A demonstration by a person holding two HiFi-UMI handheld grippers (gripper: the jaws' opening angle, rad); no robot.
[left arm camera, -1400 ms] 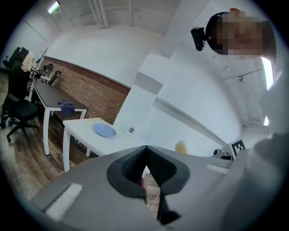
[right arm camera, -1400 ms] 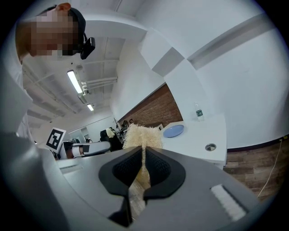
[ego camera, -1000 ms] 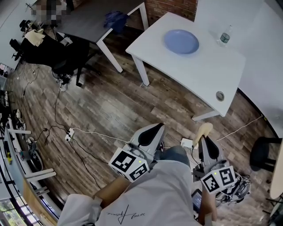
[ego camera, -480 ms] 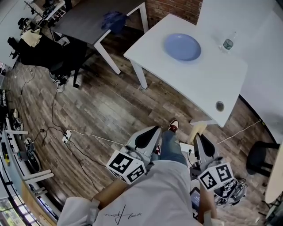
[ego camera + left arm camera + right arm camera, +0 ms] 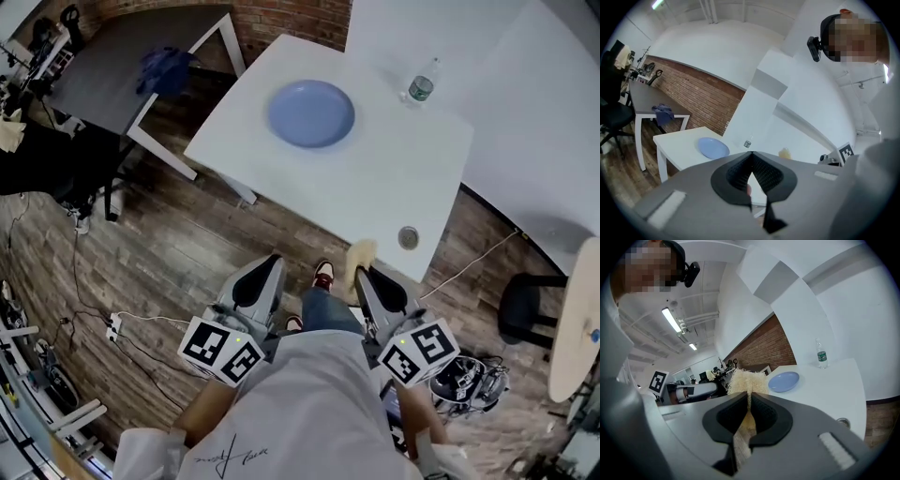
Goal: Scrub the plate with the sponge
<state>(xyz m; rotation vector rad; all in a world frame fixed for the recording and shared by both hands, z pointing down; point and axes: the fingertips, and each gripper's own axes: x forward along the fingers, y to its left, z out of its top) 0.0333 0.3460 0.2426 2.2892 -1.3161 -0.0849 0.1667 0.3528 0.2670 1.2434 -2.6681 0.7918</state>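
Observation:
A light blue plate [image 5: 311, 113] lies on the white table [image 5: 375, 187], also seen as the plate [image 5: 713, 148] and the plate [image 5: 783, 381] ahead of both grippers. My right gripper [image 5: 364, 272] is shut on a fluffy yellow sponge [image 5: 361, 251], held low over the floor just short of the table's near edge. The sponge [image 5: 746, 380] sticks out past the closed jaws of the right gripper [image 5: 749, 398]. My left gripper [image 5: 265, 272] is beside it, shut and empty; in its own view the left gripper [image 5: 751, 155] has its jaws meeting.
A water bottle [image 5: 421, 86] stands behind the plate at the table's far edge. A round cable hole [image 5: 408, 237] sits near the table's front corner. A grey table with a blue cloth [image 5: 164, 66] is at the left; a black chair [image 5: 523, 309] at the right.
The person has walked toward the white table, so the plate and table edge are now much closer to both grippers. The grips have not changed.

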